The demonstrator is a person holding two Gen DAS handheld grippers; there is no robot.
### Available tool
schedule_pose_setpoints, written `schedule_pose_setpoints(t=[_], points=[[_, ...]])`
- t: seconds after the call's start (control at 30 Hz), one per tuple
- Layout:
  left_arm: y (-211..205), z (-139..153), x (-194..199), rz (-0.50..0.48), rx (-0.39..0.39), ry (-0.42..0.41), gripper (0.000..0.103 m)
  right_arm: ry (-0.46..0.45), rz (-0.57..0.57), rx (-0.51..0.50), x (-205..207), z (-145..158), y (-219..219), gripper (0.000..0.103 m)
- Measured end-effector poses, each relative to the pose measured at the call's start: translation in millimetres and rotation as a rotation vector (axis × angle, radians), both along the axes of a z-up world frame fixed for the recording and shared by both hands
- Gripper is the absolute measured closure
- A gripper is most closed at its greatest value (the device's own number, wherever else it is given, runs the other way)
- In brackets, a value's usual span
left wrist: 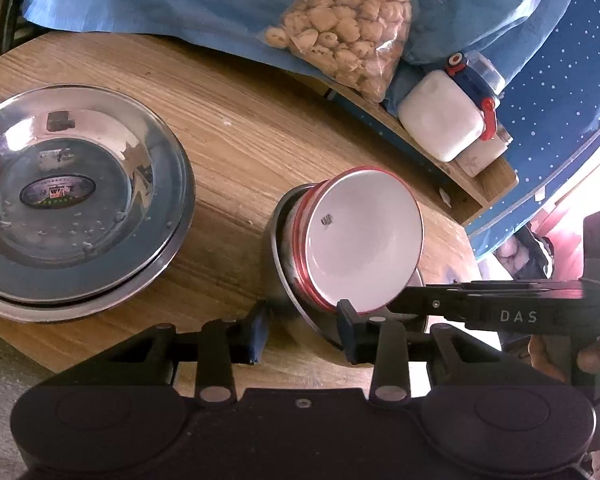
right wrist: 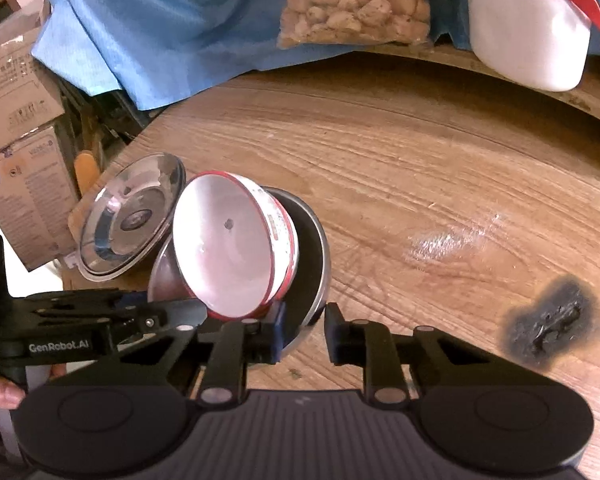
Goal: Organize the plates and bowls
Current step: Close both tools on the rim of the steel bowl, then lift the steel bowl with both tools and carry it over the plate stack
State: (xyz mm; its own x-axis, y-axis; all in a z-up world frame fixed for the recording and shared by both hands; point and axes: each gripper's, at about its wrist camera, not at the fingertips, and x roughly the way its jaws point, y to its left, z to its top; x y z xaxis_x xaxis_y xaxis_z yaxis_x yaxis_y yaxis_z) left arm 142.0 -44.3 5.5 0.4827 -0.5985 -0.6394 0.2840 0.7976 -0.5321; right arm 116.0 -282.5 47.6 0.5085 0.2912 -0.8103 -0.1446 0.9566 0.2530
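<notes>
— Where the white bowl [left wrist: 366,240] sits, what do you record?

— Tilted inside a steel bowl [left wrist: 288,280], red rim leaning on the steel wall, near the table's [left wrist: 236,120] front edge. A second red rim shows beneath it, so the white bowls are stacked.

— Left gripper [left wrist: 302,336]?

— Jaws spread, one finger either side of the steel bowl's near rim. Contact cannot be confirmed from the left view.

— Right gripper [right wrist: 304,334]?

— Also spread. Its left pad [right wrist: 278,332] sits just at the white bowl's [right wrist: 224,244] lower rim and the steel bowl's [right wrist: 312,264] edge; the other pad stands apart over bare wood.

— Plates?

— Steel plates [left wrist: 76,196] stacked at the table's left, close to its edge and apart from the bowls.

— Room to move?

— Open wood behind and to the right of the bowls. A burn mark [right wrist: 550,322] lies to the right; a bag [left wrist: 348,32], blue cloth [left wrist: 180,0] and white jar [left wrist: 444,114] line the back.
</notes>
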Motion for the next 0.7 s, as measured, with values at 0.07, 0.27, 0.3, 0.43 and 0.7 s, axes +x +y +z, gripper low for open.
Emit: schedule_pose_setpoints(t=[0.07,0.27,0.3,0.43,0.7], points=[[1,-2,1,0.002,-0.011,0.004,0.065,0.004,-0.009,0.007,3,-1,-1,0.08],[2,-4,2,-0.002,-0.023,0.001,0.065,0.017,-0.026,0.047,8,-10,-3,0.079],[3,-4,3,-0.006,-0.022,0.003,0.065,0.018,-0.026,0.047,9,-11,-3,0.079],[2,1,9,-0.063,0.007,0.02,0.065,0.021,-0.022,0.051,9,-11,-4,0.08],[-1,-1,17,-0.08,0.002,0.052,0.065,0.032,-0.07,0.131,10,-16,-14,0.081]])
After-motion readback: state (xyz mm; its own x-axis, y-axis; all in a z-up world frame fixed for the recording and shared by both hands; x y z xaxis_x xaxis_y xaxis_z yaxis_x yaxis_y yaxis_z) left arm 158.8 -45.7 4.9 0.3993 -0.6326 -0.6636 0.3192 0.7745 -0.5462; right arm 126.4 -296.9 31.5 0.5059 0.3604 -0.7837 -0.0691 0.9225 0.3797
